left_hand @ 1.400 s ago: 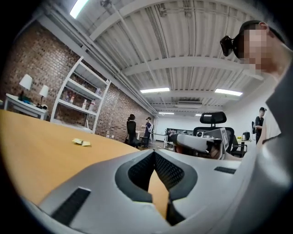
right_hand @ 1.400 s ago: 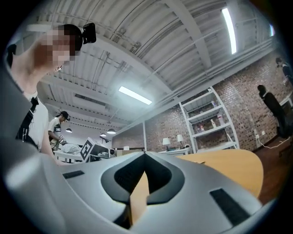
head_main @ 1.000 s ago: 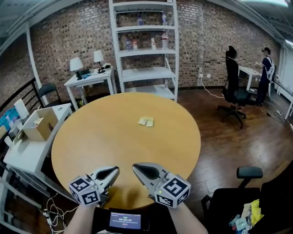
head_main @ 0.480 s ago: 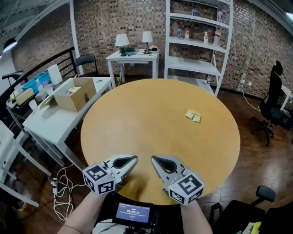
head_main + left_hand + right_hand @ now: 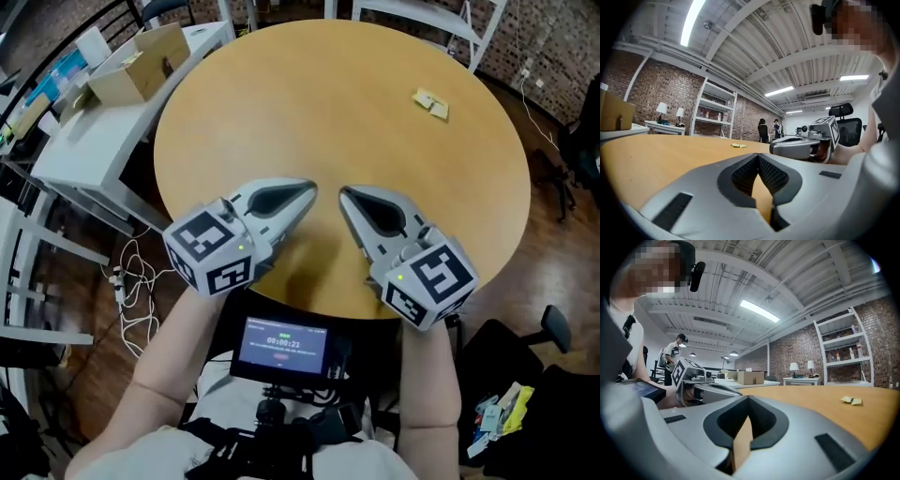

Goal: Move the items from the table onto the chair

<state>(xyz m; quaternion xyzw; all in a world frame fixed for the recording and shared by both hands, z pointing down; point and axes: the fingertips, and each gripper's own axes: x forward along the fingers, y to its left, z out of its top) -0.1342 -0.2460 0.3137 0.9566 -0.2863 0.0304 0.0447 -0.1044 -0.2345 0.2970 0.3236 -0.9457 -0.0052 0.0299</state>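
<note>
table: round wooden top [image 5: 328, 112], mostly bare
task item: small yellow folded paper piece [image 5: 431, 103], lies flat on the table at about 1 o'clock, near the far right edge, well apart from both grippers
left gripper: [image 5: 312, 187] over the table's near edge at about 6 o'clock, tips point toward 1 o'clock; jaws pressed together at the tips, nothing between them, only tabletop shows through the gap behind
right gripper: [image 5: 343, 192] just beside the left one, 6 o'clock edge, tips point toward 11 o'clock; jaws pressed together, nothing held
gripper spacing: tips near each other, not touching
chair: black office chair [image 5: 562, 422] off the table at about 4 o'clock
on chair: a few colourful packets [image 5: 502, 417], type cannot be told
side table: white [image 5: 103, 141], at 10 o'clock off the round table
box: open cardboard box [image 5: 141, 64] on the side table
screen: small lit display [image 5: 281, 347] at the person's chest, 6 o'clock
floor: dark wood, white cables [image 5: 131, 281] at 8 o'clock
</note>
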